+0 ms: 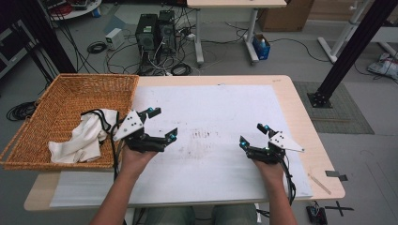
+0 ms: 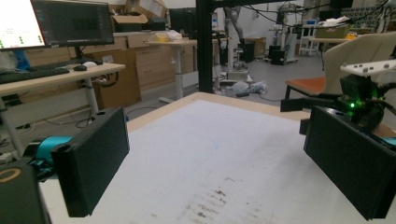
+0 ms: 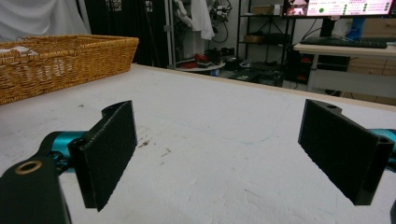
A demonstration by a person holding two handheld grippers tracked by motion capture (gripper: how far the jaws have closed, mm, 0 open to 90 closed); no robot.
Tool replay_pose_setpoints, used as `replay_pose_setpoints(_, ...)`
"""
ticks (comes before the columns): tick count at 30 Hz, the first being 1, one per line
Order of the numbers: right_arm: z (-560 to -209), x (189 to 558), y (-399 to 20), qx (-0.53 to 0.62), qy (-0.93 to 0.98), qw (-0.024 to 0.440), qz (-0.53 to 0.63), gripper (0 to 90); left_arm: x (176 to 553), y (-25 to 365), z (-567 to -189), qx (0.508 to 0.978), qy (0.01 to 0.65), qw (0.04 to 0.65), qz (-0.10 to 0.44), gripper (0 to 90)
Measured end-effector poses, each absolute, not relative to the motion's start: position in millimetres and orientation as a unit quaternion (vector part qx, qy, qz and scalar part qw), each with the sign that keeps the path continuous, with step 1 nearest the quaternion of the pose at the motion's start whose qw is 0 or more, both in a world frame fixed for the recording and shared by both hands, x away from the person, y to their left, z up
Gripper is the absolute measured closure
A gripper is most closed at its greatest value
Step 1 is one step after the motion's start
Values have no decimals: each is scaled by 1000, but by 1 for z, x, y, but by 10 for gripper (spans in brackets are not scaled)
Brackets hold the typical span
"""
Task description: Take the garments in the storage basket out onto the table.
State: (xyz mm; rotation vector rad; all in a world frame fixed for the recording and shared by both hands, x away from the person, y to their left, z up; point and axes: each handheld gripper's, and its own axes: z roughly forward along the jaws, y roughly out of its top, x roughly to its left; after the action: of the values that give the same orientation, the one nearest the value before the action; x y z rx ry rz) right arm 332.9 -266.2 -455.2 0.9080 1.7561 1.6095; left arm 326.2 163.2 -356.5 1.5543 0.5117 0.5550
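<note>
The left gripper [image 1: 162,124] is positioned over the white mat [image 1: 220,112] near its left edge, just beside the wicker basket [image 1: 61,93], with its jaws spread wide and nothing between them. The right gripper [image 1: 253,134] is positioned over the right part of the mat, well apart from the left one, its jaws likewise spread wide and empty. A white cloth [image 1: 80,138] lies crumpled inside the basket at its near right corner, close to the left gripper but not touched by it.

Black grippers, teal joints, grey plates
</note>
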Motion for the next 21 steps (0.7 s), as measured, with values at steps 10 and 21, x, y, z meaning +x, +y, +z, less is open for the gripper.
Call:
replay_pose_setpoints(10,-455,333,-266,341,658,292,604,120,321,232,-319,693,261,612,278,66)
replay_pose_setpoints(21,-455,333,-266,340,658,294,603,120,317,312,-311,685,323,574,311,66)
